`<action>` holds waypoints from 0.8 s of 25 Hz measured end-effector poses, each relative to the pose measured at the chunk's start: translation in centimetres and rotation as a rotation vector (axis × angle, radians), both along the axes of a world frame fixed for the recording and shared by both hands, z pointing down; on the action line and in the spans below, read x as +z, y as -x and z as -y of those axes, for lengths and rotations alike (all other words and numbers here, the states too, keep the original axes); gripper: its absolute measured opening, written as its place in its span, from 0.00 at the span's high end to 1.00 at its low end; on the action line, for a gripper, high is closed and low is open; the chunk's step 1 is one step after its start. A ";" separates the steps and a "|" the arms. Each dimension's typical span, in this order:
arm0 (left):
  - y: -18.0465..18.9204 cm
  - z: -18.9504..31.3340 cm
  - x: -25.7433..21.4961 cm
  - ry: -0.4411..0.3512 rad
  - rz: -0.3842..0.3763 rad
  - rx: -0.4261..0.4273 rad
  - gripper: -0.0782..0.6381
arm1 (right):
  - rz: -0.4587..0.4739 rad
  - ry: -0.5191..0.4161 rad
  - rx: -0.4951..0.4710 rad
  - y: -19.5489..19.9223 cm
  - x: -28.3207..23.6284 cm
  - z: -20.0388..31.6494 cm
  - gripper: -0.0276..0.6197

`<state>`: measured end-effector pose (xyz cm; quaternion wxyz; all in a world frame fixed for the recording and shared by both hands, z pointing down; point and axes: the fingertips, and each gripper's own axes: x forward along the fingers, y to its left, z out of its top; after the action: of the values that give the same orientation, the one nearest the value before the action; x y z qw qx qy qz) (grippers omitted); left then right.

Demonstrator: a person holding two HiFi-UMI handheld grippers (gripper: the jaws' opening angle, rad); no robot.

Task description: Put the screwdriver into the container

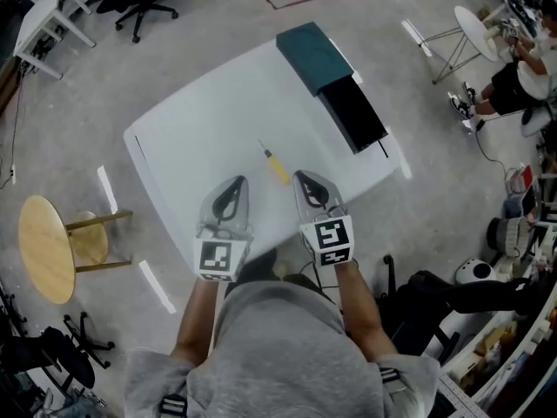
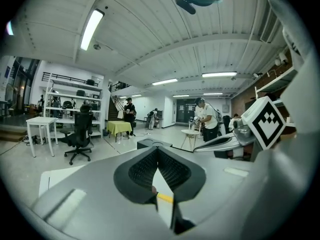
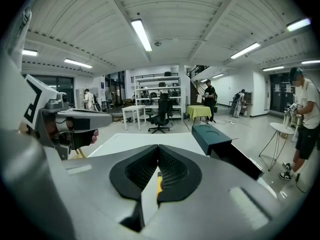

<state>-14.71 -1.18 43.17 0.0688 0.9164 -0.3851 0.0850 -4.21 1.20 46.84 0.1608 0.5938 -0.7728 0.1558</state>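
Work surface: a white table [image 1: 200,138] on a grey floor. The person stands at its near edge with a gripper in each hand.

Left gripper [image 1: 237,185]: its own view shows the ribbed pads [image 2: 145,169] meeting at the tips, so the jaws are together with nothing gripped. A short length of yellow handle shows through the narrow gap behind the tips; it lies on the table beyond, not in the jaws.

Right gripper [image 1: 303,179]: jaws fully together and holding nothing. Its view likewise shows the yellow handle on the table past the pads [image 3: 172,171].

Screwdriver [image 1: 277,167]: it lies flat on the table between the two gripper tips and just ahead of them. Neither gripper grips it. The yellow handle is toward the person, and the thin metal shaft points away across the table.

Container [image 1: 352,113]: a black box at the far right corner of the table, with a dark teal lid [image 1: 313,57] lying against its far end. It sits well apart from the screwdriver. The screwdriver is not in it.

Surroundings: a round wooden stool [image 1: 48,249] stands on the floor to the left. An office chair [image 1: 144,3] stands at the far left. Another person [image 1: 522,68] sits at the far right beside a small round white table [image 1: 477,31].
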 end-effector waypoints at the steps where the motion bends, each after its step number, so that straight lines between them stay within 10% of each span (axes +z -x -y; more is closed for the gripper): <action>1: 0.2 0.6 0.6 0.011 0.005 -0.003 0.88 | 0.000 0.015 -0.008 0.3 0.6 0.7 0.95; 20: 1.5 6.0 11.2 0.224 0.071 -0.028 0.88 | 0.019 0.340 -0.078 2.3 13.6 6.4 0.95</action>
<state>-16.18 -7.22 54.34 0.1586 0.8939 -0.3880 0.1588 -6.50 -5.22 60.45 0.2574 0.5263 -0.7593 0.2834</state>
